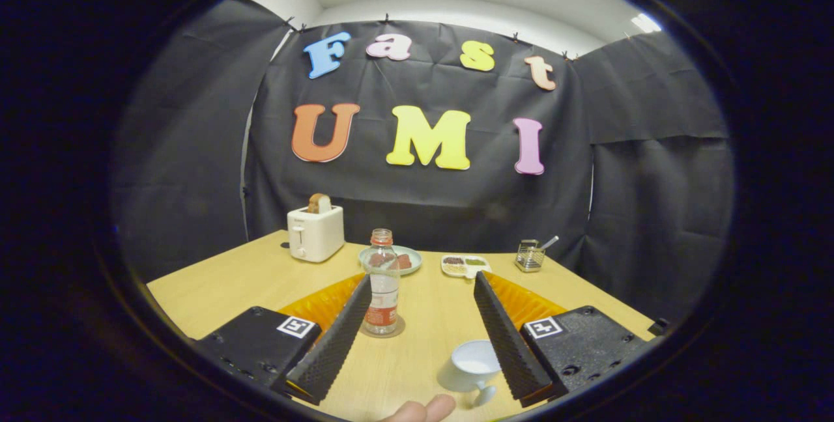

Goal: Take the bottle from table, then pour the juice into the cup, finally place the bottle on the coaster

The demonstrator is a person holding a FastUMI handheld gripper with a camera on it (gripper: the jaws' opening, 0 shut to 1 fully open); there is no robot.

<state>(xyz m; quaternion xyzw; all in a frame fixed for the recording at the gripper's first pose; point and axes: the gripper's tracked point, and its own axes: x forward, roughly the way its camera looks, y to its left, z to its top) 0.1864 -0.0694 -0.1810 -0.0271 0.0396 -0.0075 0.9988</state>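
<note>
Bottle stands upright at centre-left of the frame on a round coaster on the counter, just inside the left finger; cup sits lower right, against the right finger. Gripper jaws wide, holding nothing. Judged at the first step, or just after placing: a grasp would need centring on the bottle, then closing.

Clear bottle — red cap, red label; white cup; white toaster.

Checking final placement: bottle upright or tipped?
Upright. The bottle stands on the coaster, beside one finger of the open gripper, untouched.
</note>
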